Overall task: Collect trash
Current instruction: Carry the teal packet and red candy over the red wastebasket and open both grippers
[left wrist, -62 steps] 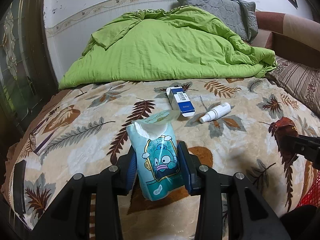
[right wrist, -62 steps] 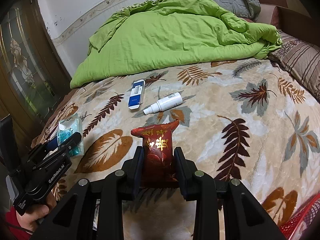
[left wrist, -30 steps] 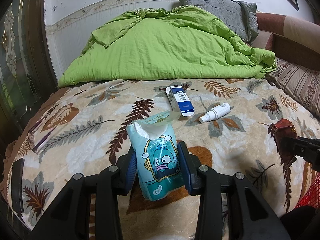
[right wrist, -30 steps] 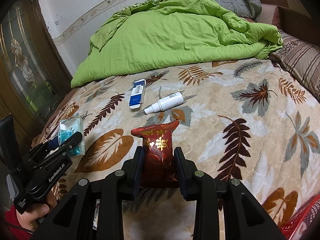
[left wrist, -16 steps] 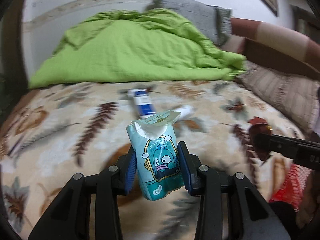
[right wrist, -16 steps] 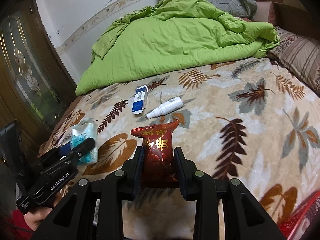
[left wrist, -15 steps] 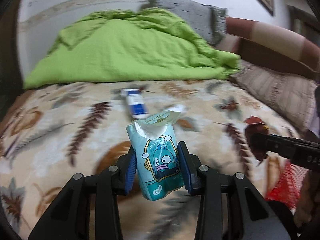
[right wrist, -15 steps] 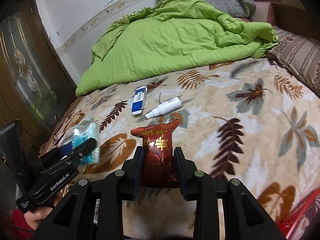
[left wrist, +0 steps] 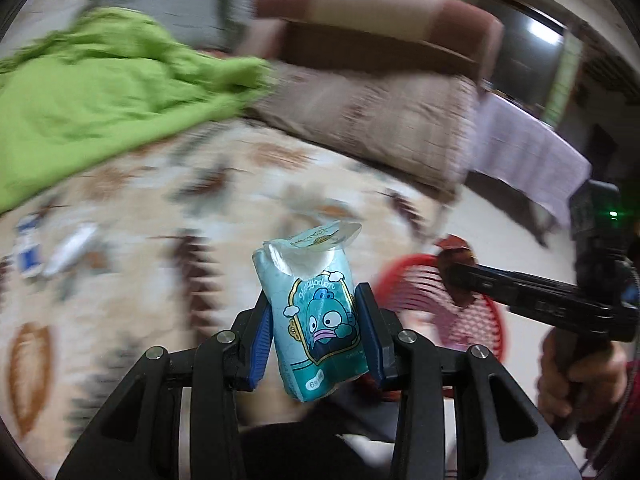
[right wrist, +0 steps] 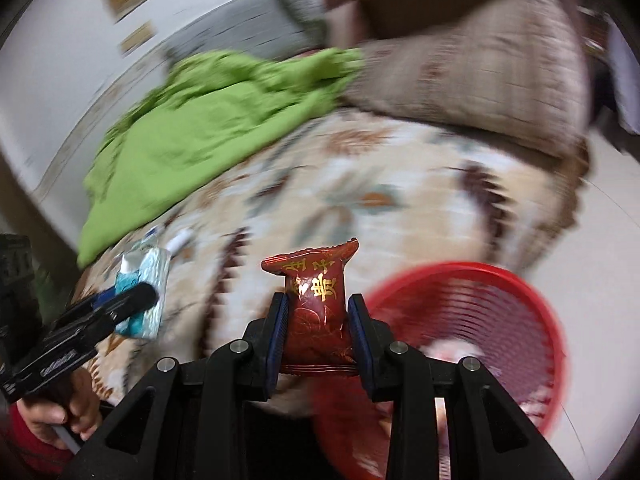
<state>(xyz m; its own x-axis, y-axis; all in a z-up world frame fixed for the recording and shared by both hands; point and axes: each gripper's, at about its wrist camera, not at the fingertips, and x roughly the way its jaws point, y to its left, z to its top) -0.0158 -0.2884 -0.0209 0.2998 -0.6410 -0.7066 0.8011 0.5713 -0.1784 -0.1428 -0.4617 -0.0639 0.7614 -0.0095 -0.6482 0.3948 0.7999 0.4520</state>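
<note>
Two tongs [left wrist: 316, 336] [right wrist: 318, 330] grip wrappers; surroundings blurred.

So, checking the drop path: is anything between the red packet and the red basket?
No. In the right wrist view the red packet, clamped in the right gripper, hangs beside the red basket; nothing lies between.

bed blanket [left wrist: 120, 240] smeared by blur; red basket [right wrist: 500, 320] cut off below

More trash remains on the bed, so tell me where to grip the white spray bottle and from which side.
Grip the white spray bottle across the middle of its round body, coming from above with the claw set crosswise to its length. It lies flat on the leaf-print blanket beside the blue-and-white box; blur hides finer detail.
</note>
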